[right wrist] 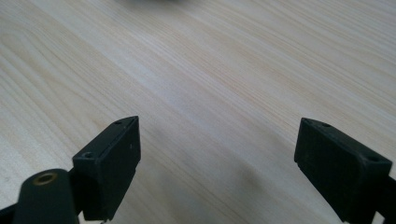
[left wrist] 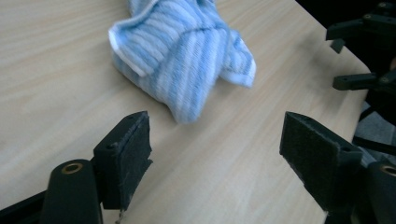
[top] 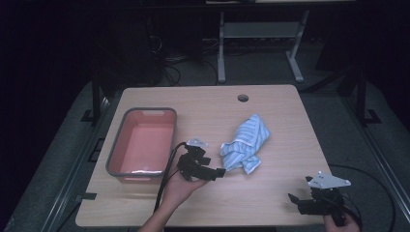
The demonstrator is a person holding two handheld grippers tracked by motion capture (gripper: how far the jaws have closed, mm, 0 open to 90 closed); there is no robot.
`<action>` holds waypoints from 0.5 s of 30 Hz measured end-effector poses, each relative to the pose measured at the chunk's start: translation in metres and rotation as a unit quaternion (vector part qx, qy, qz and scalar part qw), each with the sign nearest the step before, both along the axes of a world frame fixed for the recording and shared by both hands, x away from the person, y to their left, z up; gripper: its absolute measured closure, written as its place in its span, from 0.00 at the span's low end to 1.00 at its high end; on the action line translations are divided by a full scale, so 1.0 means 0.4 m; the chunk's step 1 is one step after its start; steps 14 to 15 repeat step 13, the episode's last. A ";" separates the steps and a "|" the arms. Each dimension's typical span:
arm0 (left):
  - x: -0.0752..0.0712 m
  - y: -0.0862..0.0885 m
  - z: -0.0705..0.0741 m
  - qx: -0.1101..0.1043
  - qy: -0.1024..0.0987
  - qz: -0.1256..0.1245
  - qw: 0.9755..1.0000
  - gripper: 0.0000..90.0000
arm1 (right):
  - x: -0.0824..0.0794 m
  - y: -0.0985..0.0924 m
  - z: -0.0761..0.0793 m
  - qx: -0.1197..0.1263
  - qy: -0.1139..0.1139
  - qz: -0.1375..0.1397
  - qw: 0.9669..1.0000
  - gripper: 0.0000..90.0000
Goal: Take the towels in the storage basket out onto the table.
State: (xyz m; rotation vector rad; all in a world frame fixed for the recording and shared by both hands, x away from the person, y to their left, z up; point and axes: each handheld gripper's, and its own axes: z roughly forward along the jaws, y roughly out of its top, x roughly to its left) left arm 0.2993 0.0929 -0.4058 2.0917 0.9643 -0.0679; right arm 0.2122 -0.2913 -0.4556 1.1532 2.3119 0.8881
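Note:
A crumpled blue-and-white striped cloth (top: 245,143) lies near the middle of the wooden table (top: 275,193). My left gripper (top: 220,172) is just left of the cloth's near end, pointing at it, jaws open and empty. In the left gripper view the cloth (left wrist: 182,51) lies a short way beyond the wide-apart pads (left wrist: 128,156), untouched. My right gripper (top: 293,199) rests at the table's front right corner, open. The right gripper view has its two pads (right wrist: 114,161) spread over bare wood with nothing between them.
A grey tub with a pink inside (top: 116,150) stands at the table's left, next to my left hand. A round cable hole (top: 243,98) sits near the far edge. A desk frame (top: 258,34) and cables stand on the floor behind.

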 end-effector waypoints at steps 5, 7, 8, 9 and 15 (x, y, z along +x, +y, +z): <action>-0.033 0.019 -0.010 -0.003 -0.006 0.003 1.000 0.25 | -0.004 0.004 0.001 -0.002 -0.001 0.002 1.000 0.15; -0.047 0.026 -0.014 -0.002 -0.010 0.004 1.000 0.25 | -0.005 0.005 0.000 -0.001 -0.002 0.001 1.000 0.15; -0.058 0.030 -0.018 -0.002 -0.013 0.005 1.000 0.25 | -0.005 0.005 0.000 0.000 0.000 0.001 1.000 0.15; -0.068 0.033 -0.022 -0.001 -0.017 0.009 1.000 0.25 | -0.005 0.005 -0.001 0.000 0.002 0.001 1.000 0.15; -0.106 0.045 -0.050 -0.006 -0.037 0.011 0.999 0.25 | -0.009 0.002 -0.004 0.004 0.000 -0.001 1.000 0.15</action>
